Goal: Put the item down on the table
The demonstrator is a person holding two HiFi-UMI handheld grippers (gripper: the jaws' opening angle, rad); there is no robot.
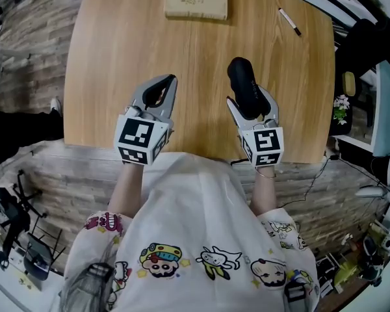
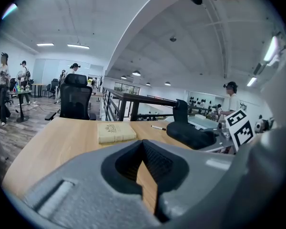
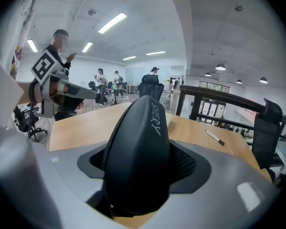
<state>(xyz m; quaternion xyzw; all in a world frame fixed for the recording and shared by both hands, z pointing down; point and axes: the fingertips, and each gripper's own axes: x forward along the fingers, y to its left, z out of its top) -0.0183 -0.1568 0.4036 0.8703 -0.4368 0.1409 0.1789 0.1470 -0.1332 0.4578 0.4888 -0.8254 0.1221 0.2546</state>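
A black hard-shell case (image 1: pixel 242 77) with white lettering sits between the jaws of my right gripper (image 1: pixel 251 103), which is shut on it. The case's far end sticks out past the fingertips over the wooden table (image 1: pixel 117 51). In the right gripper view the case (image 3: pixel 140 142) fills the middle, with a pad (image 3: pixel 193 163) against its side. My left gripper (image 1: pixel 161 91) hovers over the table's near part, its jaws shut with nothing between them. From the left gripper view, the case (image 2: pixel 188 132) shows at the right, beyond my left gripper (image 2: pixel 145 168).
A beige book (image 1: pixel 196 0) lies at the table's far edge, and a pen (image 1: pixel 289 21) lies far right. Bare wood spreads between the book and both grippers. Office chairs, a railing and several people stand beyond the table (image 2: pixel 62 137).
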